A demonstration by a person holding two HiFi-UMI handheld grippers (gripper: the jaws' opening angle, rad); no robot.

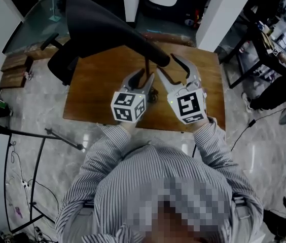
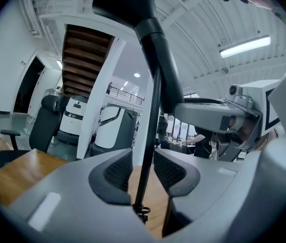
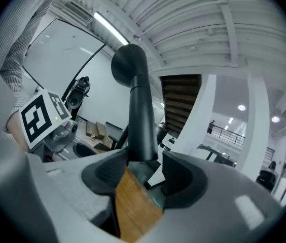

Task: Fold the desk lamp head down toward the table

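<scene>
Left gripper (image 1: 147, 77) gapes round lamp stem (image 2: 150, 135), right gripper (image 1: 167, 65) gapes round lamp neck (image 3: 140, 125), neither clamped; lamp head (image 1: 102, 29) appears raised above desk (image 1: 97, 95), fold pending.

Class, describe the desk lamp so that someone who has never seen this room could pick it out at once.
Find the brown wooden table on the pale tiled floor. On it stands the lamp: a thin dark stem carrying a long black head. Unlike the black chair behind, it stands on the table top.
</scene>
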